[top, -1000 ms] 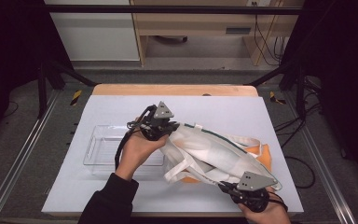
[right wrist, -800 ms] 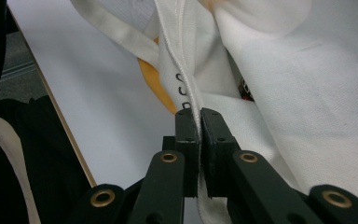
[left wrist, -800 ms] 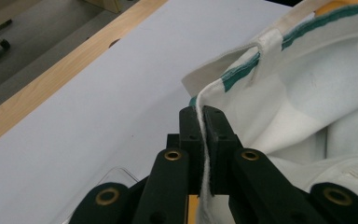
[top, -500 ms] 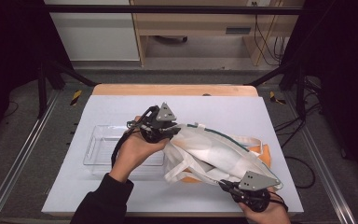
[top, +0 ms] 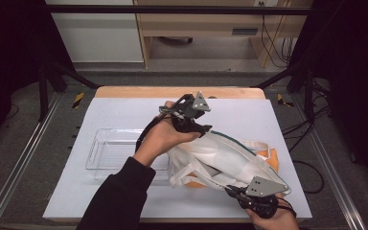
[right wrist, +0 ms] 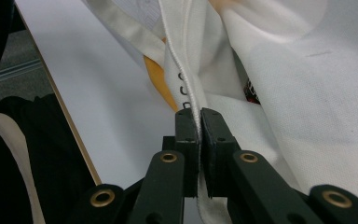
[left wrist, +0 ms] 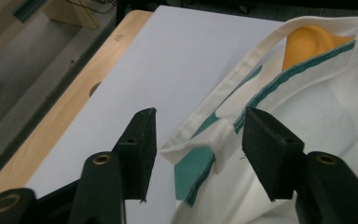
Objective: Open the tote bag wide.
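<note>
- The left hand-held gripper [top: 195,125] was up over the bench [top: 124,112], at the far end of a white cloth bag [top: 225,160].
- Its jaws were wide apart — released, holding nothing.
- In the left gripper view, a folded corner of the bag, with a green stripe [left wrist: 279,81], sat between the two jaws and touched neither one.
- The right hand-held gripper [top: 242,194] was at the near edge of the bench, at the bag's other end.
- Its jaws were clenched on a thick white seam [right wrist: 191,100] of the bag.
- Something orange [top: 271,158] lay under the bag and peeked out beside the right hand-held gripper — I cannot tell what it was.
- A clear plastic tray [top: 106,158] sat on the bench to the left of the left hand-held gripper, near the person's dark sleeve [top: 117,199].
</note>
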